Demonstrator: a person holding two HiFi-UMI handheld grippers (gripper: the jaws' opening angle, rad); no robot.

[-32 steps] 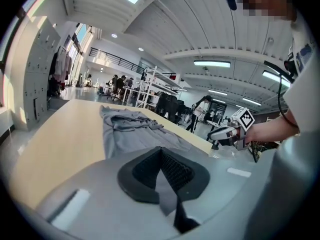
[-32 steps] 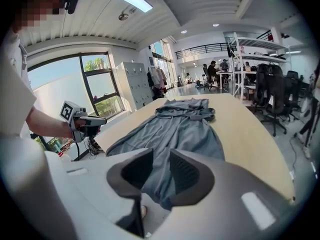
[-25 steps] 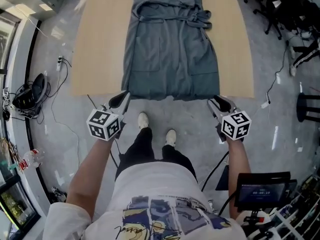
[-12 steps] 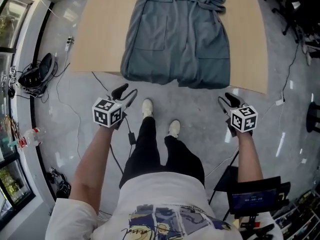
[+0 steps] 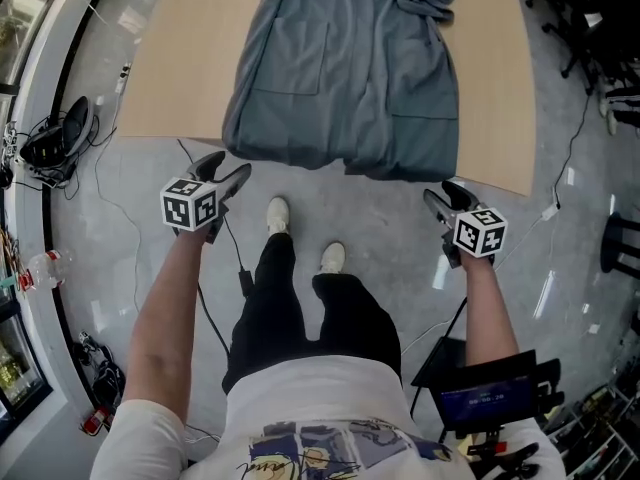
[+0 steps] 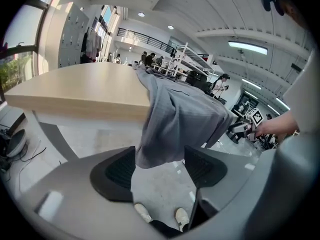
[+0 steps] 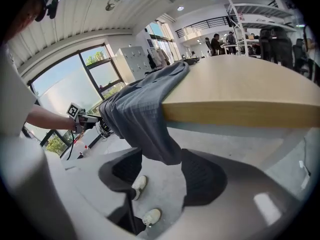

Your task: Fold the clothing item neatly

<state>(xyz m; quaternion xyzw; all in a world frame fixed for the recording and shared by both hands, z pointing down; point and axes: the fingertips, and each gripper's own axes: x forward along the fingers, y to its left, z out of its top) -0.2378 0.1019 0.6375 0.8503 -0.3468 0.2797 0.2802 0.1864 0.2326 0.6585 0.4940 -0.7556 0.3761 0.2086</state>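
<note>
A grey robe-like garment [image 5: 345, 78] lies flat on the light wooden table [image 5: 180, 68], its hem hanging over the near edge. My left gripper [image 5: 225, 168] sits just below the hem's left corner. Its jaws have just been opening, and in the left gripper view the hanging corner [image 6: 160, 151] shows in the gap of the left gripper [image 6: 159, 166], untouched by the pads. My right gripper [image 5: 441, 196] is just below the right corner. Its jaws have also been opening, with the corner [image 7: 167, 154] hanging loose in the gap of the right gripper [image 7: 161, 174].
The person stands at the table's near edge, shoes [image 5: 277, 213] on the grey floor. Cables and a black object [image 5: 55, 153] lie at the left. Office chairs [image 5: 590, 28] stand at the upper right, and a screen [image 5: 490, 393] is at the lower right.
Both grippers have sunk below the table's near edge and their jaws have spread. The hem, which lay along the edge, now hangs over it.
</note>
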